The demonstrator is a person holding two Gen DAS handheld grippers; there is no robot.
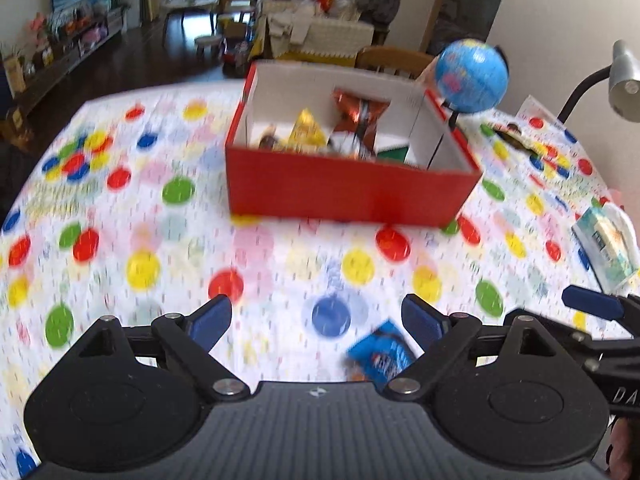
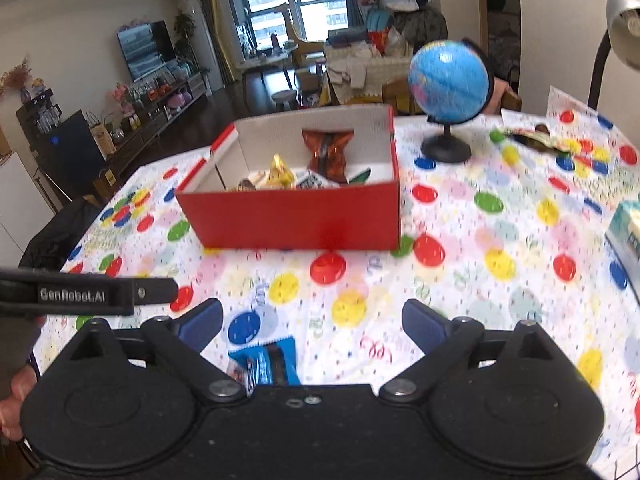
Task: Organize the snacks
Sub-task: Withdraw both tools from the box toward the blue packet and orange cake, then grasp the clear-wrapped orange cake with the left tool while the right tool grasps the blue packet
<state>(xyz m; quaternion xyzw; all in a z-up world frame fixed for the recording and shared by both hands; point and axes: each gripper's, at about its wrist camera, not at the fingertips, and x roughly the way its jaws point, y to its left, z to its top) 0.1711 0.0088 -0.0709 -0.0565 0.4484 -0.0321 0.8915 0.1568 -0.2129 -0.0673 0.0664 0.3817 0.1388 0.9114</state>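
A red box [image 1: 344,194] with a white inside stands in the middle of the dotted tablecloth and holds several snack packets, among them an orange-brown one [image 1: 360,114] and a yellow one [image 1: 306,130]. A blue snack packet [image 1: 382,354] lies flat on the cloth near me. My left gripper [image 1: 315,308] hangs open over the cloth, with the packet just inside its right finger and nothing gripped. My right gripper [image 2: 312,310] is also open and empty. In its view the blue packet [image 2: 266,362] lies close to its left finger, and the red box [image 2: 296,216] stands beyond.
A blue globe [image 2: 448,80] on a black stand sits right of the box. A grey lamp [image 1: 624,80] stands at the far right, with a tissue pack [image 1: 606,248] at the right table edge and a loose wrapper [image 2: 532,136] beyond the globe. A wooden chair [image 1: 394,62] is behind the box.
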